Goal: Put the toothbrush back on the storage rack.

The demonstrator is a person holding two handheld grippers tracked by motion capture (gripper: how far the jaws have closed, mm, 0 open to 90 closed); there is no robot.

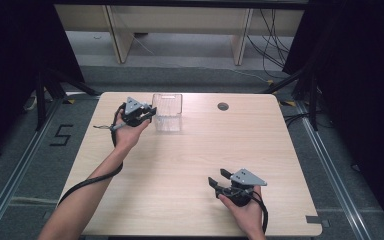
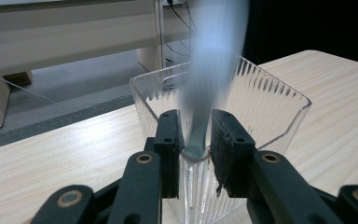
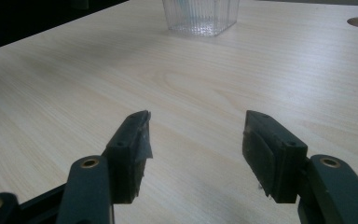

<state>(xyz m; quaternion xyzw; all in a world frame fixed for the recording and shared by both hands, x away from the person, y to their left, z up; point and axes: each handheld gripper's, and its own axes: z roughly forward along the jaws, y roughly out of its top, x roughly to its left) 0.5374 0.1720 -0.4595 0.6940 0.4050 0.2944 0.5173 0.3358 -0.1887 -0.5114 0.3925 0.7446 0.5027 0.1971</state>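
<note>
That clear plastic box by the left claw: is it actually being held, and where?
The left claw straddles the near wall of the clear ribbed box at its rim, one pad inside, one outside. Whether the pads press on it cannot be told. The right claw holds nothing.

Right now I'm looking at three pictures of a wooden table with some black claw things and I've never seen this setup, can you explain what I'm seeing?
A person sits at a light wooden table and holds a black two-jaw gripper in each hand. The high view looks down from above the person. The other two pictures come from small cameras riding on the grippers, looking along their jaws.

On the table stands a clear ribbed plastic container, square and open-topped. The left gripper has its jaws on either side of the container's near wall; whether the pads press on it I cannot tell, and something blurred rises between them. The right gripper rests near the table's front, jaws wide open and empty.
</note>
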